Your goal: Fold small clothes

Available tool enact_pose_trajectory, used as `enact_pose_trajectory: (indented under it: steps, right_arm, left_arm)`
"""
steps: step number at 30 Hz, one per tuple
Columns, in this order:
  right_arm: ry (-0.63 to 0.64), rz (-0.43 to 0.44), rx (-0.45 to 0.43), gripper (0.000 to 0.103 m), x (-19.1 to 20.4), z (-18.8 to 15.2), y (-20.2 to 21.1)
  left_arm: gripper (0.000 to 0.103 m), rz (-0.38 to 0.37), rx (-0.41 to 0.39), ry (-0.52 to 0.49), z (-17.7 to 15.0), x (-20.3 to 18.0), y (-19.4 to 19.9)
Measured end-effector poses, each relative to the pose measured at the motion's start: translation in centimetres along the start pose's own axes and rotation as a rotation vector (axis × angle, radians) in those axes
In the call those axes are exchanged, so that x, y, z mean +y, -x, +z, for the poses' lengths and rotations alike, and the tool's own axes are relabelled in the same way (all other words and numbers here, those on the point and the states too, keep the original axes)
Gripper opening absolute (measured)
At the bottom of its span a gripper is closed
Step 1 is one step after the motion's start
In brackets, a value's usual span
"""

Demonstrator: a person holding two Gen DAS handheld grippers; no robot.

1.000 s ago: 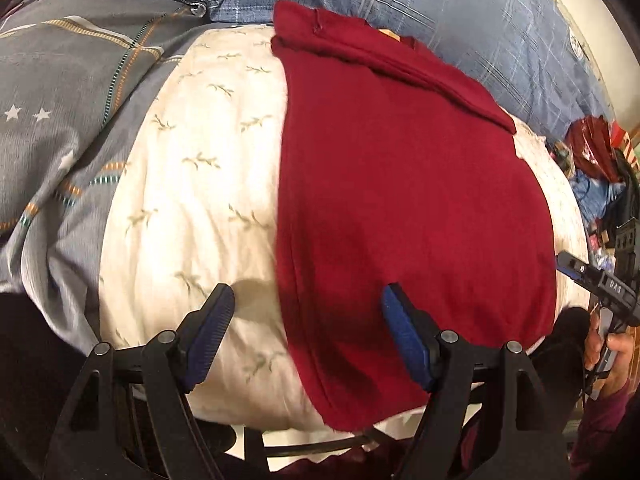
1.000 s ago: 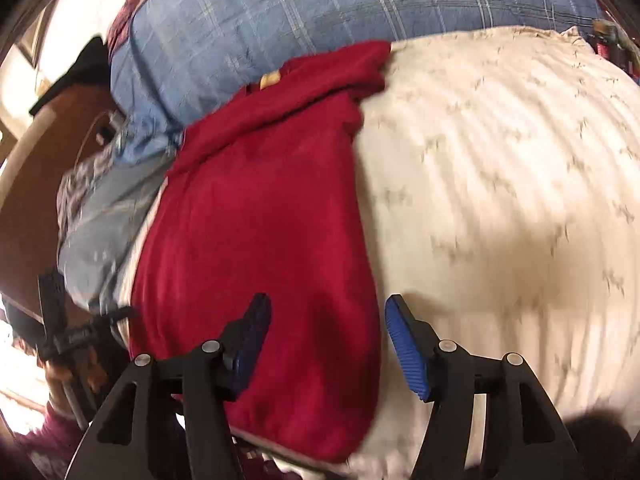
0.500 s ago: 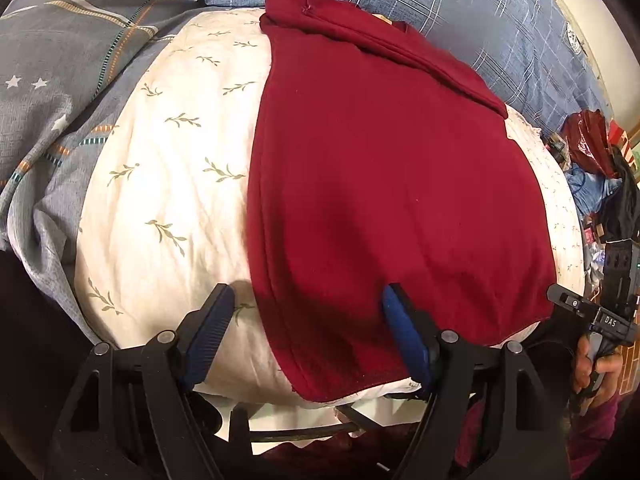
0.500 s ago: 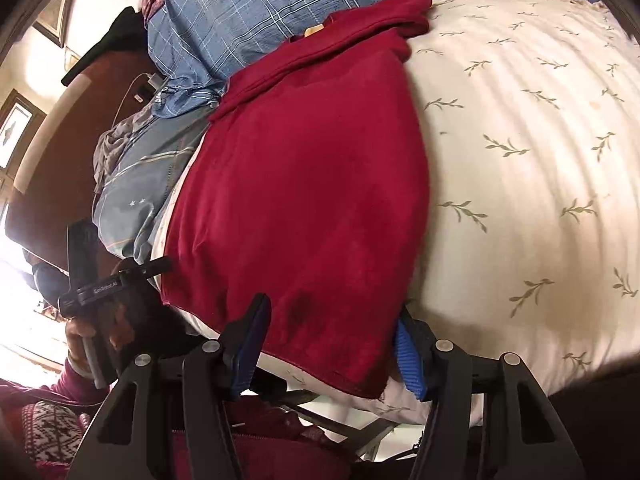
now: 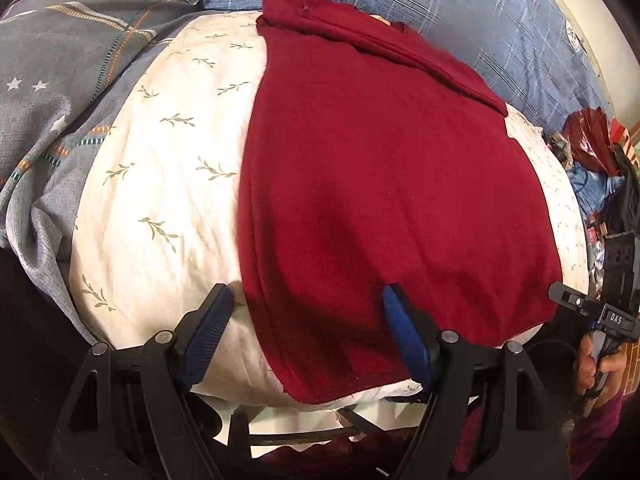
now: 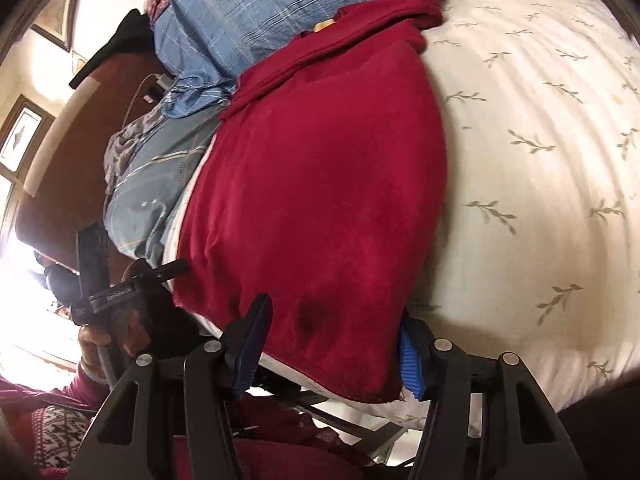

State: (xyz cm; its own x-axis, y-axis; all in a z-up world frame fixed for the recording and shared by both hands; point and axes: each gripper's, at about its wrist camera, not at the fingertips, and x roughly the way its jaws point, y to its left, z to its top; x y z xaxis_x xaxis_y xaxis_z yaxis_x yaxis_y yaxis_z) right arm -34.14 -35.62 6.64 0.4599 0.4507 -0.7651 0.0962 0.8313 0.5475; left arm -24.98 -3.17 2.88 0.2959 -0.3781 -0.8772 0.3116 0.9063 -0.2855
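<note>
At far left lies a grey patterned quilt with stars (image 5: 60,92), bunched beside the cream pillow printed with green sprigs (image 5: 160,168) that serves as our folding surface. Our left gripper (image 5: 304,340) hovers with jaws wide, straddling the near left corner of the dark red knit garment (image 5: 380,184), which lies flat along the pillow with its top part already folded over. Further right, our right gripper (image 6: 332,344) also stands wide, straddling the garment's near right corner (image 6: 320,200). Behind everything sits a blue plaid pillow (image 5: 500,28). We judge that closing now could pinch pillow fabric along with the hem, dragging the pillow when we lift; uneven grips would skew the fold. The quilt crowds the left side, and the blue pillow sits tight against the far end
</note>
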Motion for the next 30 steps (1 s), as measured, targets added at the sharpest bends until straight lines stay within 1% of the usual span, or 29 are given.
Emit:
enact_pose_trajectory:
  steps: [3,7,10,12,16,21,22,23,24,25,26,27,29,30]
  right_arm:
    - [0.021,0.014,0.014,0.055,0.2,0.3,-0.4]
    - [0.035,-0.007,0.015,0.055,0.3,0.6,-1.2]
    - [0.070,-0.029,0.019,0.056,0.8,0.5,-1.3]
    - [0.058,-0.020,0.018,0.058,0.7,0.6,-1.3]
    - [0.026,-0.006,0.016,0.058,0.3,0.8,-1.1]
    - [0.041,-0.036,0.022,0.056,0.6,0.7,-1.0]
    - [0.033,-0.034,0.021,0.056,0.5,0.8,-1.0]
    - [0.031,-0.029,0.023,0.051,0.5,0.8,-1.0]
    - [0.038,-0.030,0.026,0.038,0.5,0.8,-1.0]
    - [0.055,-0.039,0.031,0.023,0.6,0.8,-1.0]
    - [0.073,-0.041,0.034,0.019,0.8,0.8,-0.9]
    - [0.080,-0.038,0.032,0.018,1.0,0.7,-0.8]
    - [0.106,-0.012,0.020,0.016,1.6,0.8,-0.4]
    - [0.120,-0.003,0.011,0.016,2.0,1.0,-0.2]
  left_arm:
    - [0.075,-0.026,0.018,-0.028,-0.1,-0.5,0.0]
    - [0.075,-0.020,0.017,-0.043,-0.2,-0.5,-0.2]
    - [0.075,-0.019,0.019,-0.042,-0.1,-0.5,-0.2]
    - [0.075,-0.019,0.019,-0.035,-0.1,-0.5,-0.2]
    - [0.075,-0.023,0.020,-0.040,-0.1,-0.5,-0.2]
    - [0.074,-0.048,0.027,-0.031,0.0,0.0,-0.1]
    - [0.071,-0.047,0.025,-0.029,0.0,0.1,0.0]
    - [0.060,-0.041,0.020,-0.030,0.0,0.2,0.0]
    - [0.048,-0.030,0.016,-0.034,0.0,0.3,0.1]
    - [0.041,-0.024,0.012,-0.038,0.0,0.3,0.2]
    - [0.026,-0.030,0.006,-0.040,-0.1,0.6,0.4]
    - [0.016,-0.037,0.004,-0.039,0.0,0.7,0.5]
    - [0.009,-0.054,0.000,-0.040,0.2,0.7,0.8]
    - [0.008,-0.063,0.003,-0.039,0.4,0.7,0.9]
